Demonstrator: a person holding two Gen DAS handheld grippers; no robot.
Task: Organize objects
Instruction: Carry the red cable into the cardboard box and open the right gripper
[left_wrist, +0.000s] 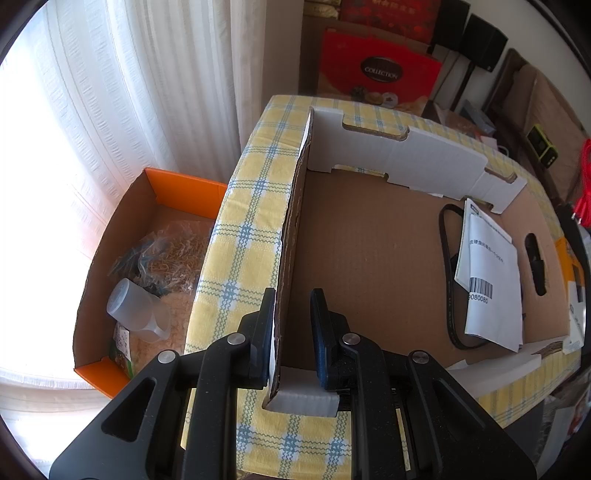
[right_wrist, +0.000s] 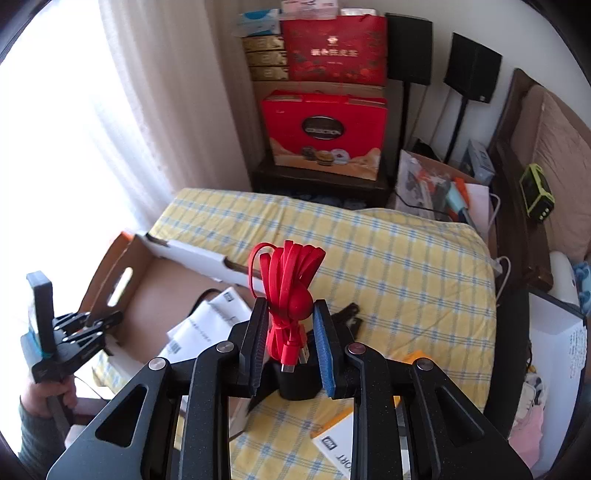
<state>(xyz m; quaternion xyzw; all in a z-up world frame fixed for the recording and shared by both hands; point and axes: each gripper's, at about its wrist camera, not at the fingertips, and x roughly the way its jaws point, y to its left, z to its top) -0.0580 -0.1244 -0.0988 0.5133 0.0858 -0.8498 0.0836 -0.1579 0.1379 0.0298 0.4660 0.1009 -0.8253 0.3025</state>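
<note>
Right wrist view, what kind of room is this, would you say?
Probably a lived-in bedroom or spare room at home: a headboard along the right, sheer curtains over a bright window, and red gift boxes stacked on a dark cabinet.

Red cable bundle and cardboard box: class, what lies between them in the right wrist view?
In the right wrist view, only yellow checked tablecloth shows between the red cable bundle and the cardboard box.

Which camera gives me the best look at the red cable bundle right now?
The right wrist view: the red cable bundle sits centre frame, coiled and upright between the fingers of the right hand-held gripper, its plug end showing. The left wrist view catches only a red sliver at its right edge.
</note>
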